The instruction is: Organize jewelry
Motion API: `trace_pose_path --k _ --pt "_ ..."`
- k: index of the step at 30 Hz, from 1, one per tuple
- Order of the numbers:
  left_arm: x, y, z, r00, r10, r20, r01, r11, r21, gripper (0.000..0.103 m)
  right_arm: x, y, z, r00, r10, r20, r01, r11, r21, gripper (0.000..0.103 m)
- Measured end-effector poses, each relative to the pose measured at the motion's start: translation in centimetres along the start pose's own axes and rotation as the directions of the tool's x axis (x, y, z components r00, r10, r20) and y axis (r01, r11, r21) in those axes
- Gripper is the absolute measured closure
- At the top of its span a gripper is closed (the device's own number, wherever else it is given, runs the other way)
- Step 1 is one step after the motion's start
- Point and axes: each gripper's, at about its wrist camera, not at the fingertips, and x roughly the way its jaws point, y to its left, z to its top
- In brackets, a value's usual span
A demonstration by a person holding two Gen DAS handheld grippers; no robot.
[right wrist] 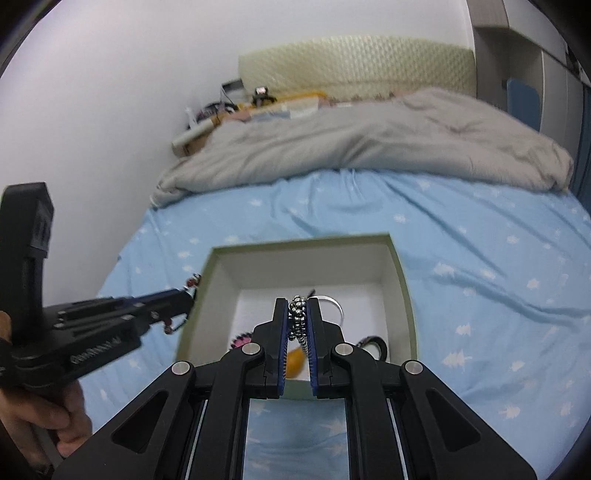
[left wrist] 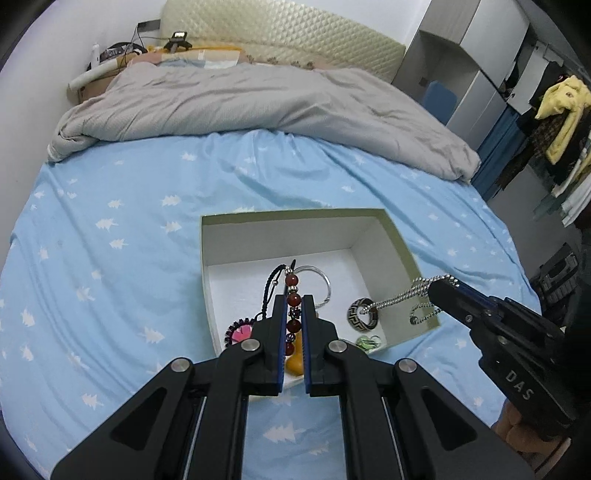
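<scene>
An open box [left wrist: 288,236] [right wrist: 306,264] with a white inside sits on the blue bed sheet. My left gripper [left wrist: 294,301] [right wrist: 189,295] is shut on a strand of red beads [left wrist: 293,299] with a black cord, held at the box's left side. My right gripper [right wrist: 298,304] [left wrist: 445,284] is shut on a silver ball chain [right wrist: 298,314] [left wrist: 400,295]. A black patterned ring [left wrist: 364,314] [right wrist: 375,343] hangs from the chain over the box's right part. Inside lie a silver bangle [left wrist: 321,275], a pink round piece [left wrist: 240,332], a green glass piece [left wrist: 369,341] and an amber piece [right wrist: 295,360].
A grey duvet [left wrist: 258,107] is bunched at the far end of the bed [left wrist: 110,258], below a padded headboard [left wrist: 280,33]. A wall runs along the left. Wardrobes and hanging clothes [left wrist: 561,110] stand at the right. A hand [right wrist: 55,417] holds the left gripper's handle.
</scene>
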Motion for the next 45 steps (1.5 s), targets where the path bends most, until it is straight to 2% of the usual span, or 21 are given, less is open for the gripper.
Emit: trace_pose_path --k 8,10,12,13,14,15,17,22,27,29,35,45 --pt "1.6 0.5 0.0 0.998 -0.011 -0.056 0.010 1.000 -0.016 0.096 1.2 -1.6 0.3 0.998 -0.016 -0.053 0.016 1.000 0.003 0.093" --pt "1.6 0.4 0.1 0.998 -0.004 -0.069 0.003 1.000 -0.008 0.096 0.9 -1.7 0.6 0.998 -0.020 -0.056 0.020 1.000 0.003 0.089" --pt "1.2 0.4 0.3 0.997 -0.007 -0.074 0.006 1.000 -0.012 0.094 0.6 -1.7 1.0 0.998 -0.013 -0.056 0.013 1.000 -0.002 0.079" --pt "0.9 0.4 0.4 0.997 -0.008 -0.073 0.007 1.000 -0.011 0.090 0.3 -1.7 1.2 0.998 -0.014 -0.054 0.014 1.000 -0.002 0.079" --pt "0.7 0.4 0.5 0.997 -0.002 -0.071 0.002 1.000 -0.009 0.075 0.0 -1.7 1.4 0.998 -0.018 -0.052 0.018 1.000 -0.004 0.079" --pt "0.1 0.4 0.6 0.998 0.013 -0.061 -0.013 1.000 -0.003 0.053 -0.3 -1.7 1.6 0.998 -0.022 -0.051 0.022 1.000 -0.008 0.078" --pt "-0.9 0.5 0.9 0.998 0.044 -0.035 -0.044 0.999 -0.004 0.036 -1.1 -1.7 1.9 0.999 -0.032 -0.042 0.031 0.999 -0.016 0.078" --pt "-3.7 0.5 1.3 0.999 0.048 -0.008 -0.048 0.999 0.006 0.036 -3.1 -1.7 2.2 0.998 -0.051 -0.022 0.050 0.999 -0.021 0.073" --pt "-5.9 0.2 1.1 0.999 0.053 0.012 -0.053 0.999 0.009 0.029 -4.8 -1.2 2.2 0.998 -0.060 0.002 0.060 0.998 -0.027 0.067" --pt "-6.2 0.3 0.9 0.998 0.056 0.012 -0.056 0.998 0.005 0.025 -5.3 -1.0 2.1 0.998 -0.060 0.008 0.060 0.998 -0.035 0.066" --pt "-6.9 0.0 0.1 0.997 0.079 0.015 -0.079 0.997 0.007 0.025 -6.3 -0.6 1.6 0.998 -0.064 0.025 0.065 0.997 -0.048 0.057" --pt "-7.1 -0.1 -0.7 0.993 0.116 0.014 -0.116 0.993 0.005 0.024 -6.9 -0.4 1.0 0.997 -0.067 0.039 0.069 0.997 -0.045 0.055"
